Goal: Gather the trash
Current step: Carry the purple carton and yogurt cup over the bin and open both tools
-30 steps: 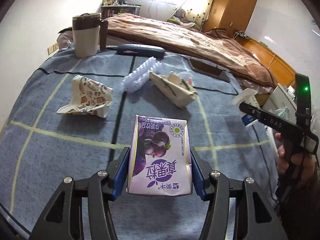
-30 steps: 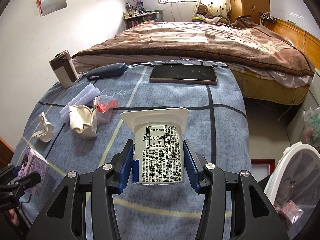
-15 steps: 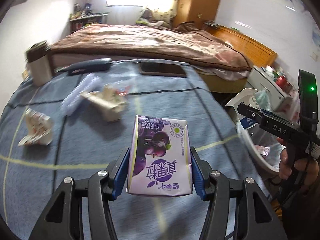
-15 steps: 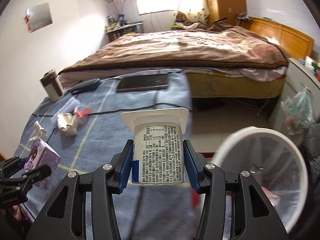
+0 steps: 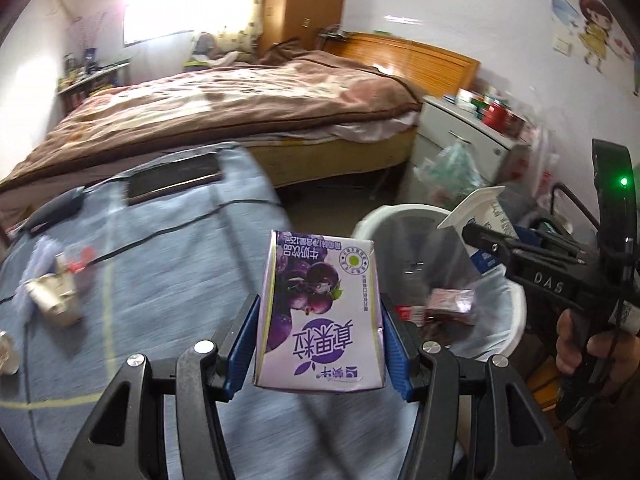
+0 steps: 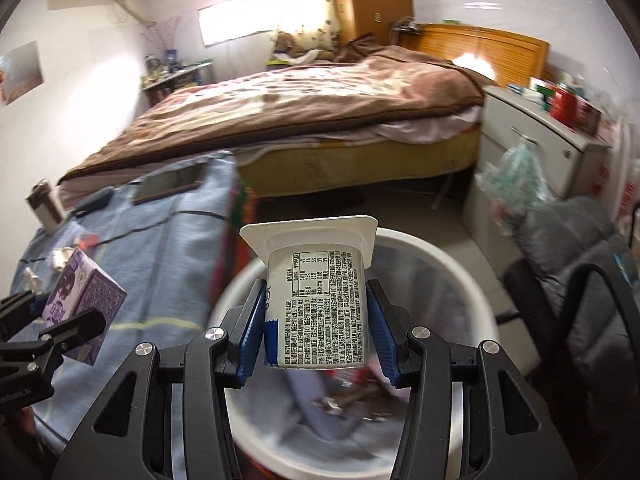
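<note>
- The worktop [image 5: 168, 264], under a blue-grey cloth with pale and dark lines, spreads ahead and left of the left gripper [image 5: 320, 340].
- A dark phone [image 5: 174, 179] lies flat near its far edge.
- Crumpled wrappers [image 5: 52, 298] lie far left, blurred.
- A lidded mug [image 6: 45, 205] stands at the far-left corner.
- The white bin [image 6: 476, 304] stands on the floor, beneath the right gripper [image 6: 316, 332].

1. The left gripper [image 5: 320, 332] points forward and downward, its blue pads [image 5: 242, 344] pressed against both sides of a purple drink carton [image 5: 320, 312] clamped between them.
2. The right gripper [image 6: 316, 332] angles down likewise, blue pads [image 6: 252, 336] squeezing a white yogurt cup [image 6: 316, 304] by its sides, rim away from the tongs.
3. A hand [image 5: 580, 344] wraps the right gripper's handle, to the right of the left tongs.
</note>
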`<action>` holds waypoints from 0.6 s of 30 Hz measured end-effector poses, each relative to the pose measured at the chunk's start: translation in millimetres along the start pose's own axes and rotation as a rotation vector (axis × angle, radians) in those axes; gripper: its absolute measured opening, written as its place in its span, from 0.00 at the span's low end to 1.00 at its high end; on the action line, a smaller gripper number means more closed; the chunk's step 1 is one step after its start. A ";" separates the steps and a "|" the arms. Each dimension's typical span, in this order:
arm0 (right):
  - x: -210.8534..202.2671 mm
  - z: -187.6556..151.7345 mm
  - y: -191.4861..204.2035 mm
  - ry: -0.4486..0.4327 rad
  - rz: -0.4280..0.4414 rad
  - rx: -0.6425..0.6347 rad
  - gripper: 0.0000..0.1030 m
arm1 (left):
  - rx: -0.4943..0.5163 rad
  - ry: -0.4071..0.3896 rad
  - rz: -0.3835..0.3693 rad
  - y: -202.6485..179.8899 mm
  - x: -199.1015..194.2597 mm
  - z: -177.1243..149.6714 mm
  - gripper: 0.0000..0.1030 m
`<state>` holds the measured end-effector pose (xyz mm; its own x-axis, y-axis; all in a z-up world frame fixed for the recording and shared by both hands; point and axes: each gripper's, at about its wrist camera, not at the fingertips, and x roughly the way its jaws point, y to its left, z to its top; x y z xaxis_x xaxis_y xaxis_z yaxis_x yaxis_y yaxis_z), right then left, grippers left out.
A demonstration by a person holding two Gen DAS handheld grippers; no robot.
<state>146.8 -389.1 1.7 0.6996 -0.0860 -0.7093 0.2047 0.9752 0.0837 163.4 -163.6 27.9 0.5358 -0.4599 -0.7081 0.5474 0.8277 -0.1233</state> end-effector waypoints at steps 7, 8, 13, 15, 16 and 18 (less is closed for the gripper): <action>17.4 -11.1 -32.7 0.077 -0.057 0.026 0.49 | 0.047 0.028 -0.082 -50.0 29.7 12.7 0.57; 17.5 -12.4 -35.8 0.086 -0.063 0.029 0.49 | 0.051 0.037 -0.092 -54.5 33.9 13.9 0.57; 24.3 -20.5 -44.2 0.128 -0.077 0.044 0.49 | 0.070 0.075 -0.105 -69.0 48.5 12.9 0.57; 26.2 -22.3 -45.2 0.139 -0.080 0.054 0.49 | 0.071 0.081 -0.110 -71.8 51.8 12.3 0.57; 26.4 -22.7 -45.4 0.141 -0.082 0.056 0.50 | 0.076 0.084 -0.101 -72.0 53.0 11.5 0.59; 27.4 -23.8 -43.6 0.141 -0.095 0.050 0.54 | 0.069 0.088 -0.086 -71.0 54.3 10.9 0.65</action>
<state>140.7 -429.1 -38.0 0.5736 -0.1441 -0.8064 0.3012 0.9525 0.0441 160.6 -250.9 5.8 0.4282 -0.4962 -0.7552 0.6338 0.7606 -0.1404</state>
